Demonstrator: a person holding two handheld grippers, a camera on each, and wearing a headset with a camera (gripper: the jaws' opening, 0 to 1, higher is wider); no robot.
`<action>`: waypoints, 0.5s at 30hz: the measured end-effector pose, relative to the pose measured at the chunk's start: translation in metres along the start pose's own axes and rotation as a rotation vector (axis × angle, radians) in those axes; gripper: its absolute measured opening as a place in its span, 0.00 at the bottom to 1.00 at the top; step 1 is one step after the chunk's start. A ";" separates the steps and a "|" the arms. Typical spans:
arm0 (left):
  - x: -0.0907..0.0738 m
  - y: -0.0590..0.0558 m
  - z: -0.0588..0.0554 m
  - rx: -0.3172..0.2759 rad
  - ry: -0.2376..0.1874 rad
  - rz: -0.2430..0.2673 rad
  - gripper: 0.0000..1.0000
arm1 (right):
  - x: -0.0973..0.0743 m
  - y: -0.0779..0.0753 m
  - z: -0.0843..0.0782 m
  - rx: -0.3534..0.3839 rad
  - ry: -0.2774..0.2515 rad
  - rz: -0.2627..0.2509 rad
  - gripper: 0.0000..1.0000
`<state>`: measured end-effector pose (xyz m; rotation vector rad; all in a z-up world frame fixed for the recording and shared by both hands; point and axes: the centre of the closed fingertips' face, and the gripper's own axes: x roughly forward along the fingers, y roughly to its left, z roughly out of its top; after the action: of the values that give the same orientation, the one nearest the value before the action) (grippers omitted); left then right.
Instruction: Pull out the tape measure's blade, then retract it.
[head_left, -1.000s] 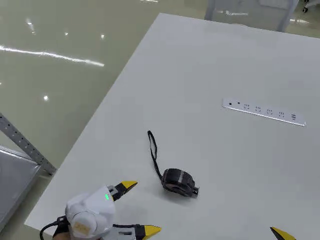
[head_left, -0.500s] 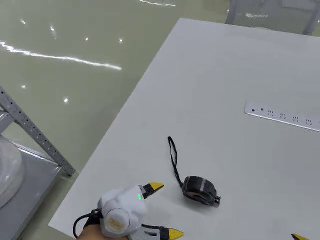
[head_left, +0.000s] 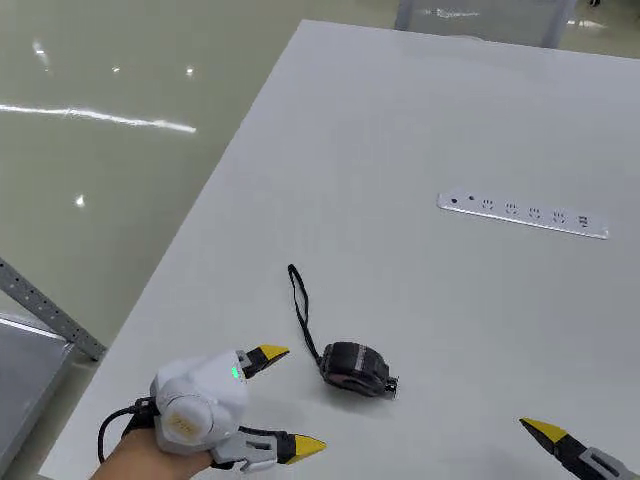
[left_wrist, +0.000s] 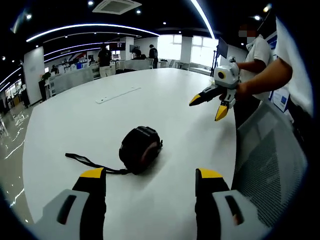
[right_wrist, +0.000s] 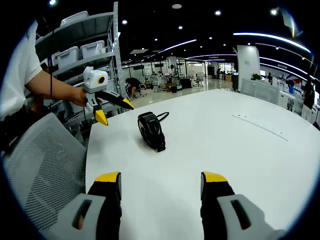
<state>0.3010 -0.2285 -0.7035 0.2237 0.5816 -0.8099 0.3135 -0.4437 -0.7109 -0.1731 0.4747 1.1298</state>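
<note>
Black tape measure (head_left: 355, 367), looped wrist strap (head_left: 300, 305)

Smooth matt white table (head_left: 400, 130), glossy polished floor (head_left: 120, 80); matt black tape measure (head_left: 352, 366), white plastic power strip (head_left: 520, 214)

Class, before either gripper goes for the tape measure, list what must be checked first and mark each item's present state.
1. Left gripper open: ok.
2. Right gripper open: ok.
3. Tape measure lying free on the table, touched by neither: ok.
4. Blade hook seated at the case, nothing drawn out: ok.
5. Whether it is locked: cannot tell.
</note>
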 end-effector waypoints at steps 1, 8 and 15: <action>0.000 0.000 0.001 0.002 -0.002 -0.007 0.71 | 0.001 0.001 0.001 -0.003 -0.001 0.006 0.64; 0.004 0.007 0.004 0.044 0.015 -0.030 0.71 | 0.011 0.003 0.004 -0.021 -0.006 0.041 0.64; 0.010 0.007 0.006 0.074 0.031 -0.068 0.70 | 0.020 0.005 0.008 -0.041 -0.011 0.077 0.62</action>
<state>0.3144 -0.2322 -0.7050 0.2857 0.5920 -0.8962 0.3182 -0.4225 -0.7125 -0.1850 0.4517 1.2157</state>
